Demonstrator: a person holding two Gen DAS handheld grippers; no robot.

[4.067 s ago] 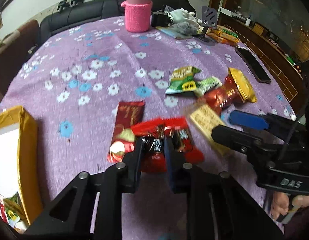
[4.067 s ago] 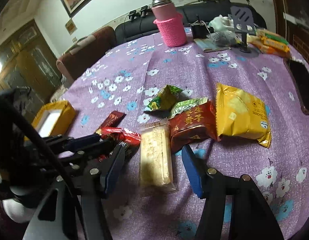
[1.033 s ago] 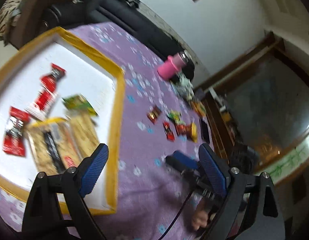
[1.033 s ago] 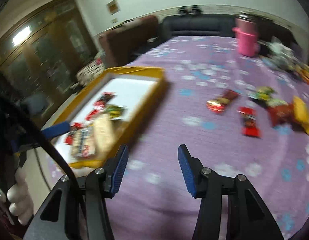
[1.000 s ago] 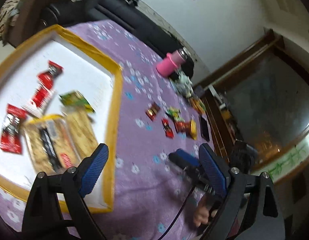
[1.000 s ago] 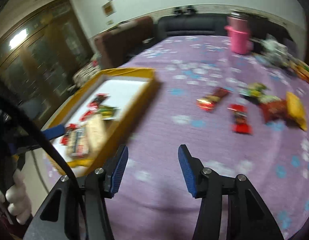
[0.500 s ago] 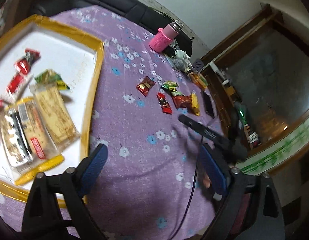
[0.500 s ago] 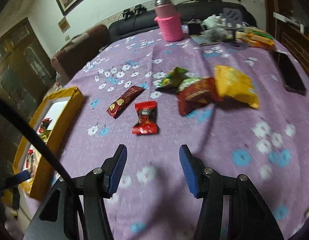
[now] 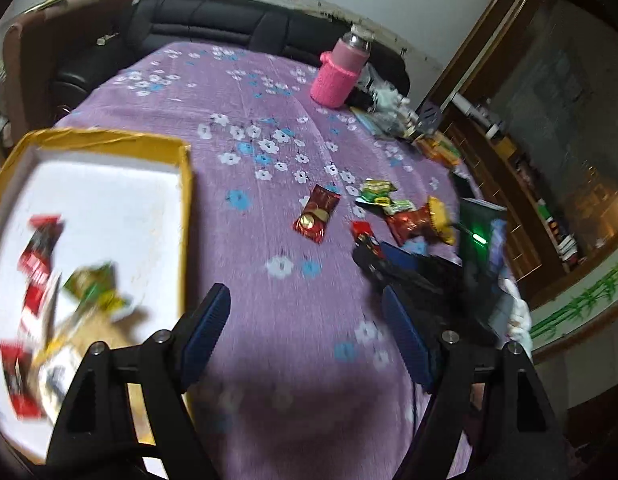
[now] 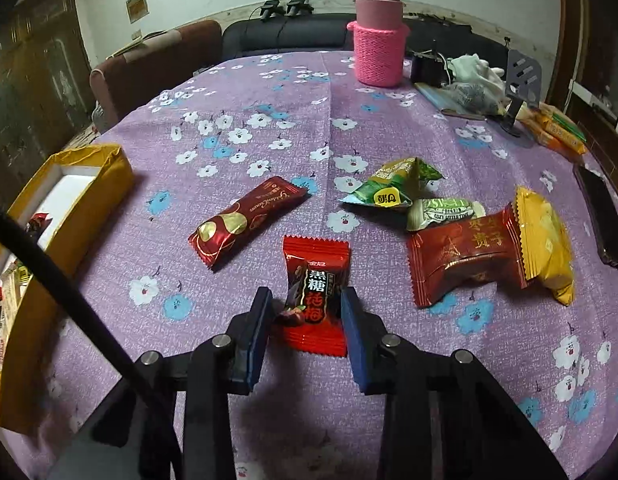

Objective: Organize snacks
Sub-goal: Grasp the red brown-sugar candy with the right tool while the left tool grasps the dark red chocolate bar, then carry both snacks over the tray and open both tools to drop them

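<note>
Both grippers have swung from the box back toward the loose snacks since a second ago. Right gripper (image 10: 305, 316) now sits low over the worktop (image 10: 269, 92) with a red candy (image 10: 315, 292) between its blue pads; its jaws have just been closing, and the pads stand at the wrapper's two sides, though whether they press it cannot be told. Left gripper (image 9: 305, 320) hangs over bare cloth with its jaws well apart and nothing between them; they have just been closing a little.

Open room lies on the purple flowered cloth between the box (image 10: 89, 184) and the snacks, and across the far half toward the pink bottle (image 10: 379, 40). The yellow-walled box sits at the worktop's left edge, with several wrapped snacks already on its white floor, blurred in the left view. A dark red bar (image 10: 245, 220) lies left of the candy, apart from it. To the right, a green packet (image 10: 393, 190), a pale green packet (image 10: 445, 210), a red pouch (image 10: 465, 256) and a yellow pouch (image 10: 545, 244) crowd together, touching or overlapping. A black phone (image 10: 605, 220) lies near the right edge.

At the far right corner are a stand, gloves and some orange packets. Beyond the worktop stand a black sofa (image 10: 285, 36) and a brown chair (image 10: 149, 68), with wooden shelving along the right wall
</note>
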